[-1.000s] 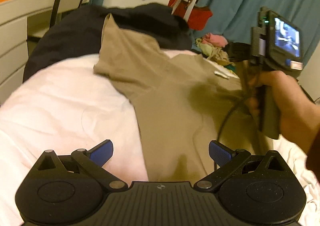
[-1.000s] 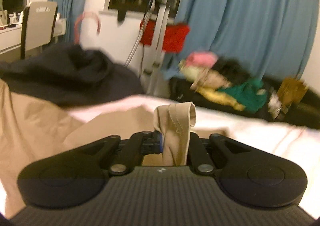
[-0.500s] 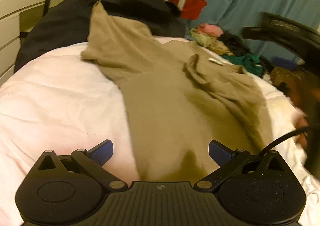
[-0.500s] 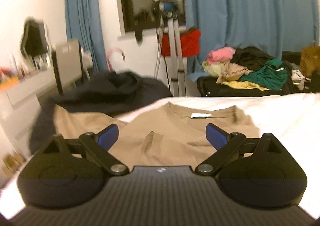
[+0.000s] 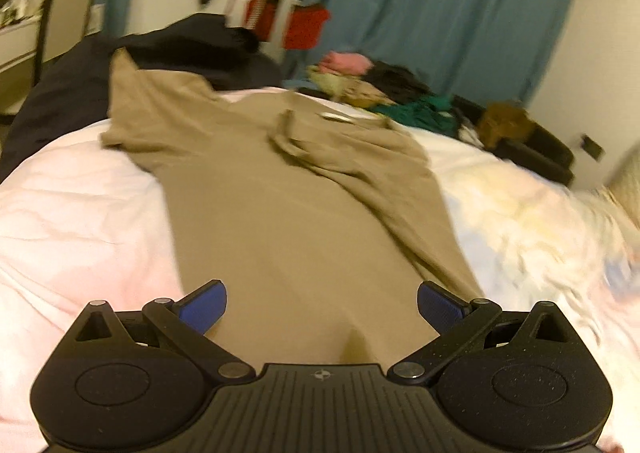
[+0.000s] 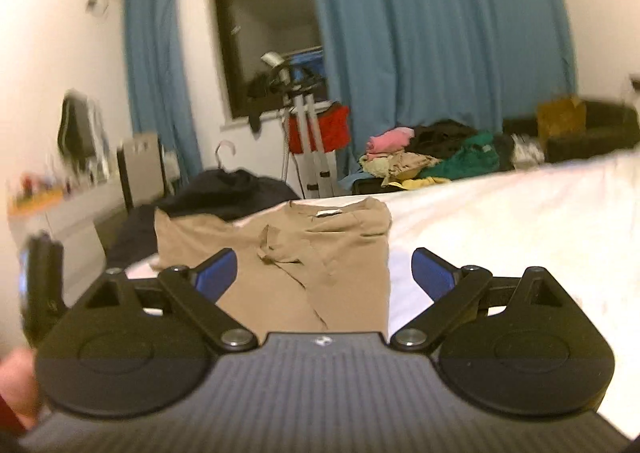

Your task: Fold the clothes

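Your left claw (image 5: 322, 307) and right claw (image 6: 324, 273) both gape empty over the tan T-shirt (image 5: 288, 213), flat on the bed (image 5: 80, 213), long axis running straight away, collar far, hem nearest your left claw.

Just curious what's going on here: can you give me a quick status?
Left claw open, right claw open, both empty. Tan shirt flat on bed, right side folded in. Black garment under far sleeve.
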Demonstrator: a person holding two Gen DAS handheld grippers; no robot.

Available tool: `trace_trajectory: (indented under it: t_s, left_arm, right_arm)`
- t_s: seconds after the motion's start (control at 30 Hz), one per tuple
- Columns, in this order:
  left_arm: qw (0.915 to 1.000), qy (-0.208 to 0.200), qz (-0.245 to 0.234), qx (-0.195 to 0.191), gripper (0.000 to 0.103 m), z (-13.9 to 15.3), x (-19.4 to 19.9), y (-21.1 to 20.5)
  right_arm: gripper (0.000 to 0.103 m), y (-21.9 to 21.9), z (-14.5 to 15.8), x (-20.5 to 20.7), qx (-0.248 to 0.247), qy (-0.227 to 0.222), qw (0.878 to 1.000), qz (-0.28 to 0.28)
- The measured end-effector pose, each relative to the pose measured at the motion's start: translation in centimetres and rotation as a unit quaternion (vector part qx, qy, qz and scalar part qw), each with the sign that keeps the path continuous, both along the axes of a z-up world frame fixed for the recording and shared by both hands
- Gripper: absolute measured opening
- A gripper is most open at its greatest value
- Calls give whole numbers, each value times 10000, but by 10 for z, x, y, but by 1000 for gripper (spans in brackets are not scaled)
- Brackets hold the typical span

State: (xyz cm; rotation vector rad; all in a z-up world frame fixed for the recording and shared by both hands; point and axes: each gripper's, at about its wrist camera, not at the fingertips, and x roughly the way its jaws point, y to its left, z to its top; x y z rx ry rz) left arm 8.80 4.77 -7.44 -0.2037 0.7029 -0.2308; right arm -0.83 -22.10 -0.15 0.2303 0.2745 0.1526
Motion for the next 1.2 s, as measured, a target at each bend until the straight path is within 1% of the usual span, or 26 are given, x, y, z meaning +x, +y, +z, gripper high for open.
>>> trace_trajectory:
  t_s: [0.07,0.13,0.2,0.27,0.3,0.33,0.37,0.4,0.43,0.5,0.53,0.6,0.7,0.77,0.8,0.83,0.87,0.93,1.2]
  left_arm:
    - [9997,54,-233,-38,98,2,-10,-12]
    - [9976,278,-537,-331,92,-2,-16,-23]
    - [9924,545,-857,-691,86,-8,-21,-34]
    - [9842,810,-1175,-1048,82,-14,-26,-45]
    - [9790,941,-1333,-1225,80,-17,-29,-51]
    - [9725,1082,-1491,-1424,74,-21,-31,-56]
    - [9639,1261,-1657,-1661,71,-28,-31,-62]
    - [9533,1459,-1826,-1914,68,-36,-30,-68]
    - [9424,1659,-1959,-2143,63,-44,-29,-73]
    - [9240,2006,-2140,-2453,55,-60,-27,-82]
    - [9174,2111,-2238,-2525,51,-66,-27,-87]
    - [9103,2253,-2354,-2552,50,-76,-28,-94]
    - [9067,2425,-2373,-2504,50,-90,-27,-102]
    - [9076,2403,-2375,-2491,47,-95,-26,-104]
    - [9084,2367,-2360,-2513,36,-93,-26,-102]
    - [9089,2326,-2340,-2550,10,-89,-27,-99]
    - [9095,2285,-2318,-2587,3,-85,-27,-95]
    - [9104,2203,-2276,-2661,4,-76,-28,-88]
    - [9130,1871,-2104,-2953,2,-43,-33,-58]
  right_arm:
    - [96,-14,-3,-8,276,58,9995,-111]
    - [96,-26,-6,-9,412,144,9988,-232]
    - [96,-38,-9,-7,539,237,9974,-408]
    - [96,-48,-14,-5,674,349,9954,-581]
    - [96,-53,-16,-4,747,406,9943,-642]
    - [96,-57,-18,-3,840,445,9934,-641]
    - [96,-60,-20,-2,945,451,9926,-611]
    - [96,-62,-21,-2,1069,440,9918,-553]
    - [96,-64,-22,-2,1212,412,9908,-448]
    - [96,-66,-23,-2,1450,392,9884,-242]
    - [96,-67,-23,-2,1546,389,9871,-154]
    - [96,-64,-24,-2,1558,400,9869,-90]
    - [96,-60,-25,0,1491,435,9878,-53]
    - [96,-58,-26,1,1458,475,9882,-62]
    - [96,-57,-27,2,1447,495,9882,-71]
    - [96,-56,-27,2,1440,513,9882,-76]
    - [96,-56,-27,2,1433,526,9883,-74]
    - [96,-56,-28,3,1413,556,9884,-90]
    - [96,-58,-36,9,1379,772,9871,-276]
